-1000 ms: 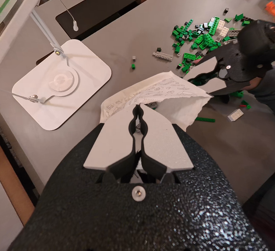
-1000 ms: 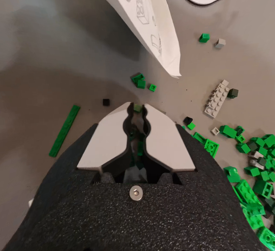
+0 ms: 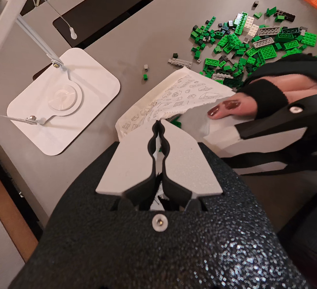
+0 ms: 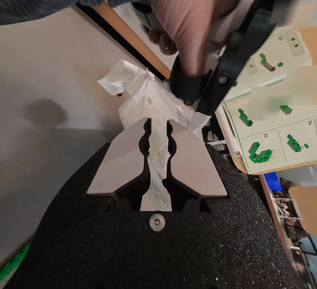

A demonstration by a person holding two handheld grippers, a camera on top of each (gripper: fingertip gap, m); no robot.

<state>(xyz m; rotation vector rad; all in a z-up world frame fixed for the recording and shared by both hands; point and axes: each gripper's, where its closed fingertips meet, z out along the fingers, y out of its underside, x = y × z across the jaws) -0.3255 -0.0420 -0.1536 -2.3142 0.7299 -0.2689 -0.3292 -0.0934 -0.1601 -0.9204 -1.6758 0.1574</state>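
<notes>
Left wrist view: the paper bag (image 3: 173,102) is pinched at its torn edge by the left gripper (image 3: 158,122), whose fingers are pressed together on the sheet, so the bag is held up off the grey table (image 3: 137,28), apparently for its mouth to be spread. The right gripper (image 4: 158,121) is seen with a narrow gap; bag paper lies between its fingers, but a firm grip cannot be told. The bag is thus stretched between both tips, with loose bricks (image 3: 248,44) scattered beyond and a booklet (image 4: 274,143) beside.
</notes>
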